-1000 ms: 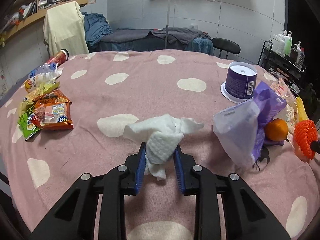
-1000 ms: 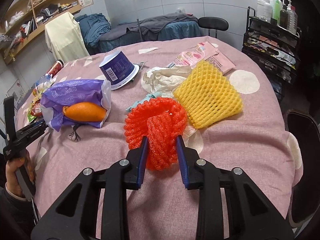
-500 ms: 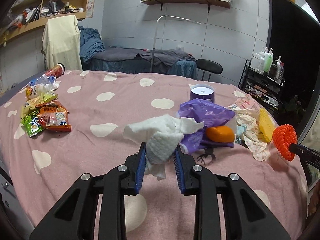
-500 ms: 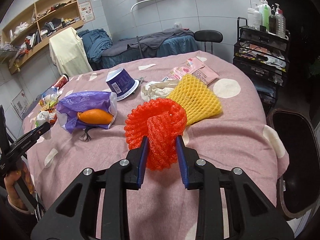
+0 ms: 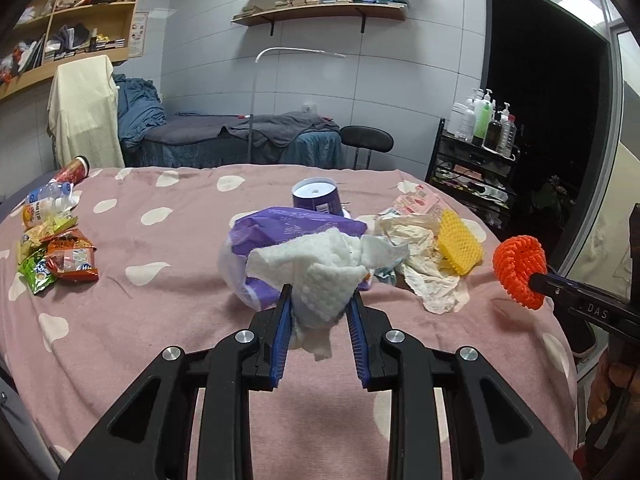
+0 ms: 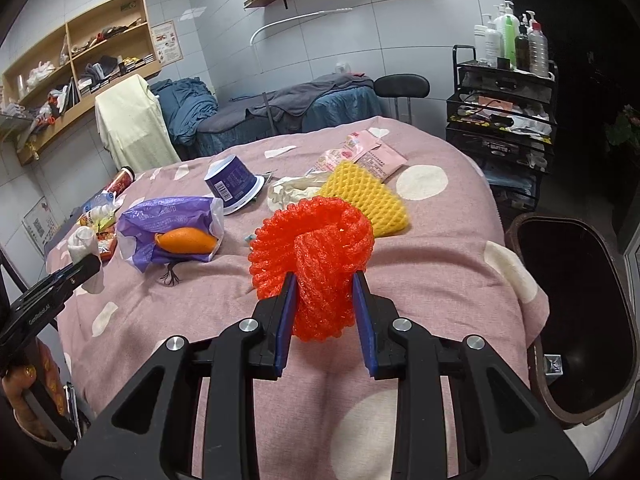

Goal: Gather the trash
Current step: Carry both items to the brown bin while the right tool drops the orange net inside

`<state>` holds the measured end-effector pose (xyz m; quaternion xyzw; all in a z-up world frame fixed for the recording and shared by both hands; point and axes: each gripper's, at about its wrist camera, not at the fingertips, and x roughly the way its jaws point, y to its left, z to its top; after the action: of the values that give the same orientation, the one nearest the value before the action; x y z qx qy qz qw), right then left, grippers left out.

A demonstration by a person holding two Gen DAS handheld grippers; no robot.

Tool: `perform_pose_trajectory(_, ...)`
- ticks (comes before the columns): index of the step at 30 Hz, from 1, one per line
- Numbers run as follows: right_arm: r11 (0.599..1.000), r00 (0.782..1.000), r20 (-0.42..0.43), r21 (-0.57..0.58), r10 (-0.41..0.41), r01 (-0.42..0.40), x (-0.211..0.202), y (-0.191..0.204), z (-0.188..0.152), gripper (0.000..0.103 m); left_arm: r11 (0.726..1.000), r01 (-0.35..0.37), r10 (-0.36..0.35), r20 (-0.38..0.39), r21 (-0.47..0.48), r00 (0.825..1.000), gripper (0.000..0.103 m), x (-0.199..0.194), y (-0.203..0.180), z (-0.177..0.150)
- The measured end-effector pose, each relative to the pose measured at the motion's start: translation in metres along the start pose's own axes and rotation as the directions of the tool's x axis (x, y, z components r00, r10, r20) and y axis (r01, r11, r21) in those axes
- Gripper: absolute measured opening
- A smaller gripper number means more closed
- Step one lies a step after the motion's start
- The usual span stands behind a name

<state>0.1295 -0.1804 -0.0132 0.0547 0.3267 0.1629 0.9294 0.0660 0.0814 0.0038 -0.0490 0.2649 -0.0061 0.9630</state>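
Right, going left to right. Snack packets and a bottle lie at the far left edge of the bench, not collected yet. My left hand-held gripper is clamped narrow on a crumpled white paper towel; the wad bulges above the pads and a tail hangs below, all of it off the cloth. Pinched mid-wad so it won't slip, I'd say.

Behind it: purple plastic bag lying open-mouthed toward me with an orange fruit half inside, and an upturned purple cup just past it. Next, crumpled cream paper, yellow foam net and pink packets, all resting on the cloth.

Right hand-held gripper: jaws nearly closed on a red foam net, squeezed at its lower fold with the ring standing up, also airborne. Soft foam, so the grip compresses it.

Far right, a dark bin sits open just beside the bench edge. Likely the drop point; both loads look ready to go in. Risk: the towel tail snagging on the rim.
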Motion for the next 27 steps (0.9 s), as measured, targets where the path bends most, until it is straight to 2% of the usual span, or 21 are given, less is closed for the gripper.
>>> perform_pose_trajectory(12, 0.993, 0.996, 0.047, 0.092, -0.076, 0.071, -0.025, -0.047, -0.006, 0.029, 0.988, 0.129, -0.127, -0.023, 0.087, 0.992, 0.027, 0.013, -0.06, 0.0)
perform_pose_trajectory(20, 0.979, 0.987, 0.062, 0.153, -0.145, 0.134, -0.039, -0.081, -0.01, 0.029, 0.968, 0.212, -0.207, -0.05, 0.136, 0.977, 0.027, 0.024, -0.098, -0.002)
perform_pose_trajectory(27, 0.948, 0.971, 0.052, 0.236, -0.232, 0.214, -0.046, -0.124, -0.016, 0.029, 0.946, 0.272, -0.262, -0.077, 0.178, 0.962, 0.027, 0.032, -0.129, -0.003)
